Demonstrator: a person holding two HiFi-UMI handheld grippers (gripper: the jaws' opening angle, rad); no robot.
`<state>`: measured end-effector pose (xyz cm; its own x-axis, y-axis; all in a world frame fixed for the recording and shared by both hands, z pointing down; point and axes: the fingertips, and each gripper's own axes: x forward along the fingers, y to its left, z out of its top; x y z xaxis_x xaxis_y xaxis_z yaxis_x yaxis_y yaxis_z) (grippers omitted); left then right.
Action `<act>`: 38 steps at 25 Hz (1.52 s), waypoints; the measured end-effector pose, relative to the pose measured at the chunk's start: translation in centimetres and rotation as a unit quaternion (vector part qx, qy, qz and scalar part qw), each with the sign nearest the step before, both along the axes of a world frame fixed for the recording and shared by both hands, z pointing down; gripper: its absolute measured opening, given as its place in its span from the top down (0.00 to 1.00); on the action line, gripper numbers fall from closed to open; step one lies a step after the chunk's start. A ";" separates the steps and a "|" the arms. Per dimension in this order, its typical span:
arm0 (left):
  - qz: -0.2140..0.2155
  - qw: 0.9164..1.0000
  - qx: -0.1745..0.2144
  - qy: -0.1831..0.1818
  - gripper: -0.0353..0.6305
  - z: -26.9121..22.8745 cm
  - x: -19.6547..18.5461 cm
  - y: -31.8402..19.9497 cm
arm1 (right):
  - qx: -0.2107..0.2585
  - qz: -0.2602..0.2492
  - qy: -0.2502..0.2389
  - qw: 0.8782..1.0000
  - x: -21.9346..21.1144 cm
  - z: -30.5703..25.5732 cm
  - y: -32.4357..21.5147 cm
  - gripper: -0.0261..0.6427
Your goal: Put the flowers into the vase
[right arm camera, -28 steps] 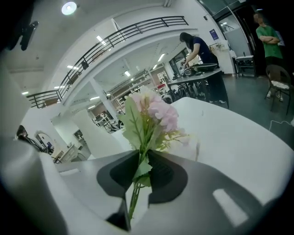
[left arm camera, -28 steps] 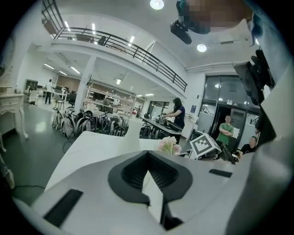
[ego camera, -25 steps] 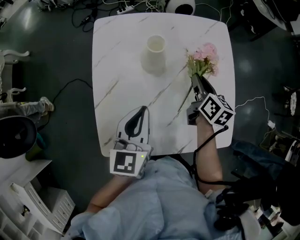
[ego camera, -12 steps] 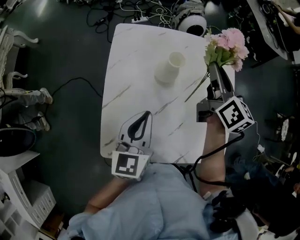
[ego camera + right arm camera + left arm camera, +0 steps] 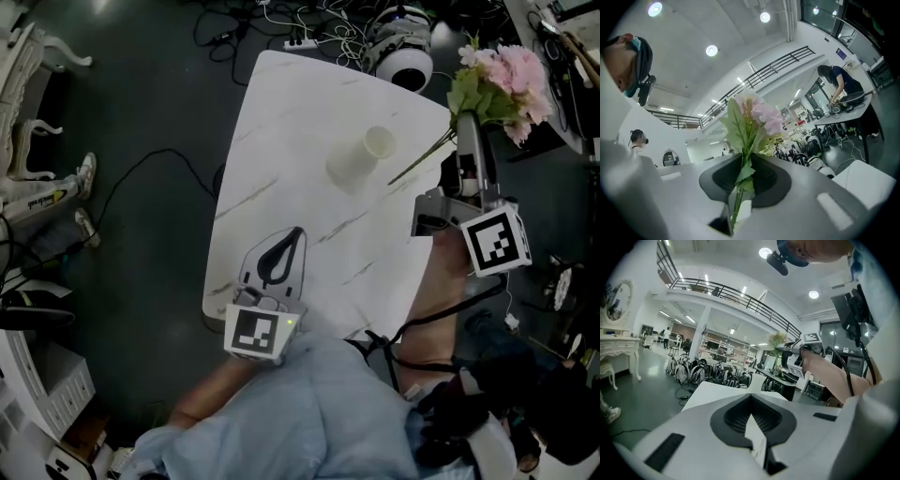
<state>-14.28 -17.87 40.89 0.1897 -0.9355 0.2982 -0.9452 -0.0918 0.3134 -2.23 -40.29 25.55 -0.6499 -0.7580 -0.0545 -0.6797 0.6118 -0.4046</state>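
A white vase [image 5: 360,159] stands upright near the far right part of the white marble table [image 5: 281,141]. My right gripper [image 5: 472,127] is raised beyond the table's right edge, to the right of the vase, and is shut on a bunch of pink flowers [image 5: 511,77]. Their green stem end [image 5: 412,167] trails down-left toward the vase. In the right gripper view the flowers [image 5: 757,115] stick up from between the shut jaws of the right gripper [image 5: 742,164]. My left gripper [image 5: 298,232] hovers over the table's near part, shut on nothing [image 5: 751,399].
Cables and a power strip [image 5: 302,41] lie on the dark floor beyond the table, next to a round white device [image 5: 405,54]. A white chair [image 5: 33,56] stands at far left. A person [image 5: 839,84] bends over a desk in the background.
My right gripper has risen with the flowers, from the tabletop beside the vase to the air past the table's right edge. The left gripper has shifted only slightly.
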 end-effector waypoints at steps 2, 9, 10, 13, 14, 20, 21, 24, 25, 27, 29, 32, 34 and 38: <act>0.000 1.000 0.000 0.000 0.94 0.0 -0.4 -0.2 | 0.009 -0.002 -0.006 1.000 -0.4 -0.8 -0.4 0.89; -0.007 1.000 -0.006 0.002 0.94 0.5 -1.9 -1.1 | 0.033 -0.007 -0.018 0.999 -2.4 -2.7 -1.9 0.89; -0.008 1.000 -0.009 0.004 0.94 0.6 -2.0 -1.1 | 0.037 -0.007 -0.019 0.999 -2.5 -2.9 -2.0 0.89; -0.010 1.000 -0.013 0.009 0.94 0.9 -2.2 -1.1 | 0.052 -0.006 -0.020 0.998 -2.9 -3.0 -2.2 0.89; -0.010 1.000 -0.014 0.010 0.94 1.0 -2.3 -1.2 | 0.057 -0.005 -0.019 0.998 -3.0 -2.9 -2.3 0.89; -0.013 1.000 -0.021 0.014 0.94 1.4 -3.0 -1.6 | 0.075 -0.007 -0.001 0.997 -4.0 -0.7 -2.1 0.89; -0.013 1.000 -0.021 0.015 0.94 1.5 -3.1 -1.6 | 0.076 -0.009 0.006 0.997 -4.2 -0.1 -1.9 0.89; -0.012 1.000 -0.020 0.019 0.94 1.7 -3.1 -1.5 | 0.081 -0.016 0.021 0.996 -4.6 1.8 -1.0 0.89; -0.012 1.000 -0.020 0.020 0.94 1.8 -3.0 -1.5 | 0.082 -0.018 0.025 0.996 -4.6 2.4 -0.6 0.89; -0.009 1.000 -0.021 0.021 0.94 1.9 -2.9 -1.5 | 0.090 -0.025 0.041 0.995 -5.0 3.5 0.2 0.88; -0.006 1.000 -0.019 0.021 0.94 1.9 -2.8 -1.5 | 0.101 -0.032 0.063 0.992 -5.4 4.4 1.1 0.88; -0.003 1.000 -0.016 0.022 0.94 1.9 -2.7 -1.4 | 0.111 -0.040 0.096 0.988 -5.9 6.0 2.0 0.87; 0.001 1.000 -0.016 0.022 0.94 1.8 -2.5 -1.5 | 0.117 -0.044 0.113 0.986 -6.1 6.7 2.3 0.87; 0.004 1.000 -0.018 0.022 0.94 0.8 -2.1 -2.4 | 0.127 -0.059 0.144 0.980 -6.2 7.1 2.5 0.84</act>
<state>-16.37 -20.27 41.70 0.2109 -0.9224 0.3235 -0.9297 -0.0871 0.3578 -8.39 -37.80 32.62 -0.7486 -0.6621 -0.0342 -0.6614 0.7494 -0.0308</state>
